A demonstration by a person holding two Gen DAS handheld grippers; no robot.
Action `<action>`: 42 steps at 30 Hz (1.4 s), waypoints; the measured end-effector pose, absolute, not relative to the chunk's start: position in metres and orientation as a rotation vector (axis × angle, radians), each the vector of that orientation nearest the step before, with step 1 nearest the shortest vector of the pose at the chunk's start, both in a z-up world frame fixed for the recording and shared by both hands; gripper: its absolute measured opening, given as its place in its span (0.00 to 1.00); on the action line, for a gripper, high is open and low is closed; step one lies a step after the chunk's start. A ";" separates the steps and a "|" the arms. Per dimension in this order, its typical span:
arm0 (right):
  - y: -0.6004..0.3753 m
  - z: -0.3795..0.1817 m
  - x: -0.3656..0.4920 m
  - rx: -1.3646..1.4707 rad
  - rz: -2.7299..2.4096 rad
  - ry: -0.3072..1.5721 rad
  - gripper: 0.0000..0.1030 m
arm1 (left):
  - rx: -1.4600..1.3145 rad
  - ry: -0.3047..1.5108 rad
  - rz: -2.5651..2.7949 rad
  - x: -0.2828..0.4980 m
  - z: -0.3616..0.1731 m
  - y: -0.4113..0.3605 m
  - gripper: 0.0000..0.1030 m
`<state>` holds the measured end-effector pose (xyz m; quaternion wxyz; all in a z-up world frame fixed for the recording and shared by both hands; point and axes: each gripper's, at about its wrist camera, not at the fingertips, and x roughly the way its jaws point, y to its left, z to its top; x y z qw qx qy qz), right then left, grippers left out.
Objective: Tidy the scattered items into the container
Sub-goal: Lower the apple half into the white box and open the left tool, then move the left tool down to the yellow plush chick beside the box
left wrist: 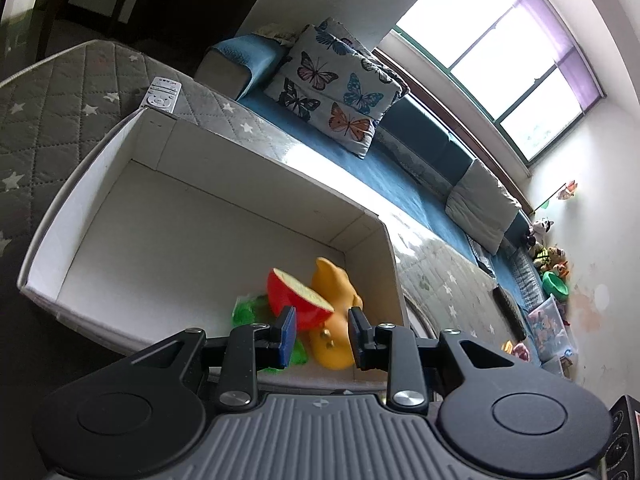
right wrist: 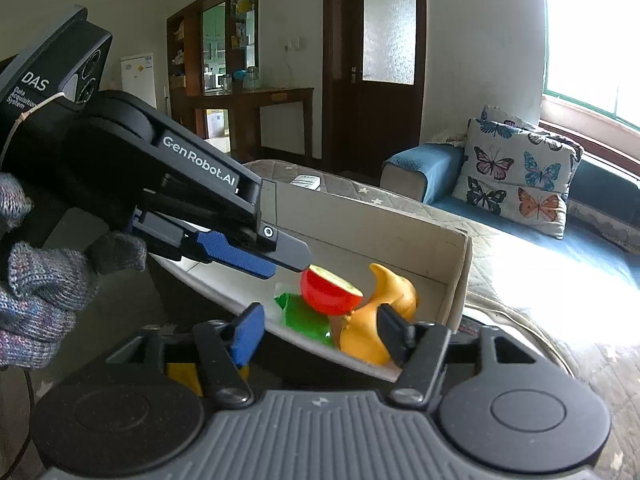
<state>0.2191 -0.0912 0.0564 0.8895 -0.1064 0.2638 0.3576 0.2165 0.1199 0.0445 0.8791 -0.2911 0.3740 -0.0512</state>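
Toys lie together in the near right corner of the white box [left wrist: 168,216]: a red apple half [left wrist: 298,294], a yellow pear-shaped toy [left wrist: 334,320] and a green piece [left wrist: 248,310]. The apple half rests tilted, its pale cut face turned up and toward the box's far wall. The yellow toy lies with its long axis running from the near wall toward the far right corner, its narrow curled tip pointing away and up. The green piece sits flat beneath and beside the apple half, on its left.

The box is long and shallow, its long axis running away to the left in the left wrist view, and it stands on a grey quilted cover with white stars [left wrist: 60,92]. A white remote [left wrist: 162,94] lies just past the box's far corner.

The left tongs [left wrist: 322,330] hang over the near wall with the pads apart and nothing clamped. The right tongs [right wrist: 316,334] are also apart and empty, over the same corner. A gloved hand [right wrist: 36,280] grips the left tool.

Behind, a butterfly pillow [left wrist: 336,92] leans on a blue sofa [left wrist: 400,184] under the window.
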 end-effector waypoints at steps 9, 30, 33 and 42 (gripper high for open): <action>-0.100 0.054 0.189 -0.245 0.733 0.532 0.69 | -0.558 0.774 -0.112 0.187 0.049 0.102 0.31; -0.135 0.032 0.140 -0.212 0.684 0.565 0.92 | -0.481 0.830 -0.112 0.135 0.026 0.074 0.31; -0.139 0.030 0.136 -0.210 0.674 0.567 0.96 | -0.471 0.842 -0.114 0.133 0.022 0.069 0.31; -0.145 0.024 0.136 -0.196 0.648 0.582 1.00 | -0.469 0.866 -0.129 0.132 0.016 0.057 0.31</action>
